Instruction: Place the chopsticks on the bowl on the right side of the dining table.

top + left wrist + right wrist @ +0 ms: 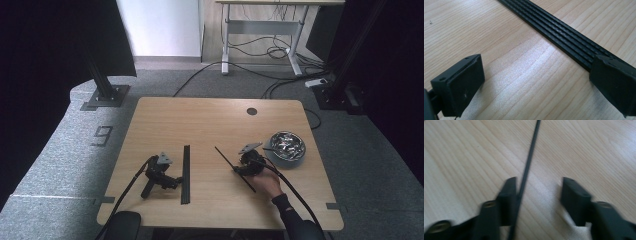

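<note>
The right gripper point(243, 169) straddles a thin black rod point(527, 162), jaws partly closed, the rod against one jaw and running on ahead. The left gripper point(176, 181) lies idle, jaws wide, beside a ribbed black strip point(186, 172).

Right gripper view: the right gripper point(537, 195) is motion-blurred; the thin black rod point(529, 157) is cut off at the top edge and lost behind the left jaw at the bottom. Whether the pads press the rod cannot be told.

Left gripper view: the ribbed black strip point(564, 37) is cut off at the top and hidden lower right behind a jaw.

High view: contents of the metal bowl point(286, 145) are too small to be identified; the sleeve point(295, 220) is cropped at the bottom edge.
</note>
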`<state>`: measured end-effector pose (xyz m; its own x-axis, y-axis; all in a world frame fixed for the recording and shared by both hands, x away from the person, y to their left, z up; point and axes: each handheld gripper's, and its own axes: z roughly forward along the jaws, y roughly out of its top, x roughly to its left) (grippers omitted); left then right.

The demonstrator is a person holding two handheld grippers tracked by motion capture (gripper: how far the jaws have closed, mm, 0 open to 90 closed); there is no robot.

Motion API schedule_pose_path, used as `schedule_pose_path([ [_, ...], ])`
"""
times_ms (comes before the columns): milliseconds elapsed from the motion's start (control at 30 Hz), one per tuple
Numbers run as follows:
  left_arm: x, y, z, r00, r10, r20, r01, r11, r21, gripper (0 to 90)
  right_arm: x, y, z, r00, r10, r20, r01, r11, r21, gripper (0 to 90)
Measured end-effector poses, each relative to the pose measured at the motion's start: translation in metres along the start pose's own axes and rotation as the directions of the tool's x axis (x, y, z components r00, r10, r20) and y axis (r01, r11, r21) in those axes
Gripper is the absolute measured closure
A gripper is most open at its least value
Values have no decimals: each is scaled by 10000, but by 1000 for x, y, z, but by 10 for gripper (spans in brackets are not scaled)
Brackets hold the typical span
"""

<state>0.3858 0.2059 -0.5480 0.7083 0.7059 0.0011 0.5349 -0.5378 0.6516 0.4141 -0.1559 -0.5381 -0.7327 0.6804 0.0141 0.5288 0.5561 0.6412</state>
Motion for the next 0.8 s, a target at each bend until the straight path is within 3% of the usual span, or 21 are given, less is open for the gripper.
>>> schedule_pose_path([
  [167, 0, 0, 0, 10000, 1, -1, -1, 10000, 1, 0, -1, -1, -3, 10000, 46, -35, -45, 10000, 75, 772],
  [333, 0, 0, 0, 10000, -1, -1, 1, 10000, 0, 0, -3, -4, -6, 9999, 116, -105, -114, 9998, 165, 851],
  [800, 0, 0, 0, 10000, 8, 2, -8, 10000, 0, 0, -8, -18, -20, 9995, 266, 162, -272, 9989, 388, 857],
])
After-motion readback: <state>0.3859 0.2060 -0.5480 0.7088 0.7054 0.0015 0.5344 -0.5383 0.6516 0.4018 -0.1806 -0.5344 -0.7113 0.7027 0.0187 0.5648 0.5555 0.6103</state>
